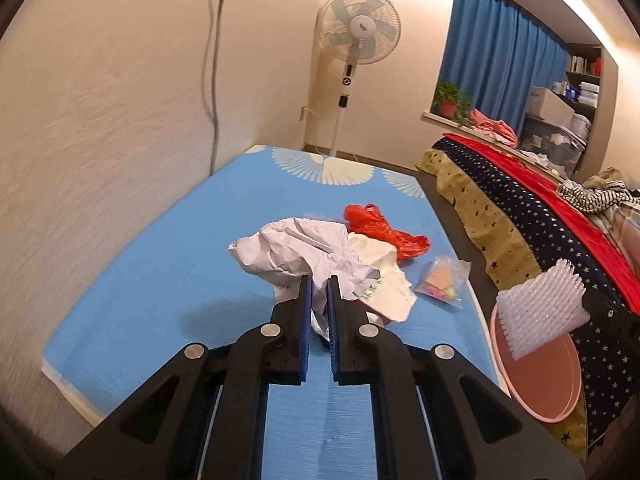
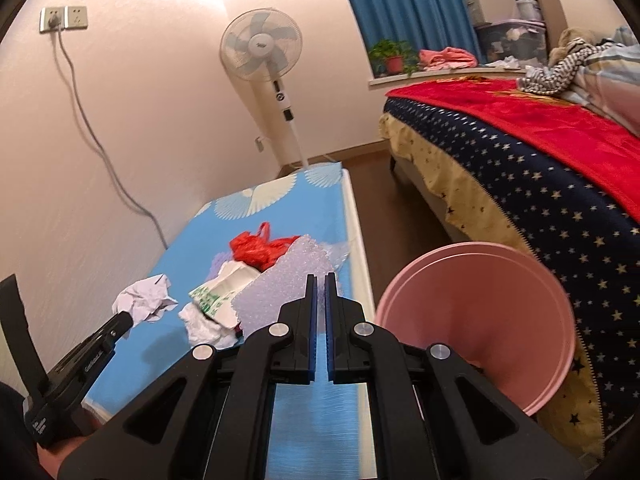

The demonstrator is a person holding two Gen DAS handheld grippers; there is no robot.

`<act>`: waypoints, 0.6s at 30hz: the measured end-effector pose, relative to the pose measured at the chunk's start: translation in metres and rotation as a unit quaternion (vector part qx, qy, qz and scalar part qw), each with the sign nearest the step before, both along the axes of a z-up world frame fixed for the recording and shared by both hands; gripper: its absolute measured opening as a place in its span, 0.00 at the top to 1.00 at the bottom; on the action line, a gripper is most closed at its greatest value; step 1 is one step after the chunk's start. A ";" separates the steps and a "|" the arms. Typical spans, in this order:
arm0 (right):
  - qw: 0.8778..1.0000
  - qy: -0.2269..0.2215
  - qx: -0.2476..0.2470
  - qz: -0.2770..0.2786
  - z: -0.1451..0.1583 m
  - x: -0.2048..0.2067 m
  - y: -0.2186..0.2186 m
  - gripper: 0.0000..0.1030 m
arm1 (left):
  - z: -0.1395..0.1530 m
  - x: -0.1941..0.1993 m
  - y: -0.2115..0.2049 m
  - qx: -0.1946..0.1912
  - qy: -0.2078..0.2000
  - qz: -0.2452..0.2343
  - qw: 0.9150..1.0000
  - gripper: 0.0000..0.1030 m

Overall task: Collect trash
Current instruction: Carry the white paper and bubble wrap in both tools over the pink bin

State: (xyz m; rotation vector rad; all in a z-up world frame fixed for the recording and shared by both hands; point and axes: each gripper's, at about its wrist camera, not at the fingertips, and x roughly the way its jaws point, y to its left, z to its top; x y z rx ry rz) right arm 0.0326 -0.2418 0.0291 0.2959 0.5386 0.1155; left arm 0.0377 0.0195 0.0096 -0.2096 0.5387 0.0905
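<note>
My left gripper (image 1: 319, 285) is shut on a crumpled white paper (image 1: 296, 248), lifted a little above the blue mat (image 1: 160, 260). In the right wrist view that left gripper (image 2: 126, 318) shows at the lower left with the paper (image 2: 144, 300) at its tip. My right gripper (image 2: 321, 280) is shut on a white bubbly foam sheet (image 2: 280, 280); the left wrist view shows the foam sheet (image 1: 540, 308) hanging above the pink bin (image 1: 540, 384). A red plastic bag (image 1: 380, 232), a white wrapper with green print (image 1: 384, 280) and a clear packet (image 1: 440, 280) lie on the mat.
The pink bin (image 2: 480, 320) stands on the floor between the mat's right edge and a bed with a starry cover (image 2: 540, 200). A standing fan (image 2: 264, 48) is beyond the mat's far end. A wall with a cable (image 2: 92, 132) runs along the left.
</note>
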 end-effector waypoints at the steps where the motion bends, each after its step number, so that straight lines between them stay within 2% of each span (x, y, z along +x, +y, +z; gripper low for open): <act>1: 1.000 -0.001 0.000 -0.007 0.001 0.000 -0.003 0.96 | 0.001 -0.001 -0.001 0.001 -0.001 -0.002 1.000 0.93; 18: 0.997 -0.015 -0.016 -0.076 0.010 0.000 -0.030 0.96 | 0.003 0.003 -0.030 0.013 -0.014 -0.047 0.999 0.93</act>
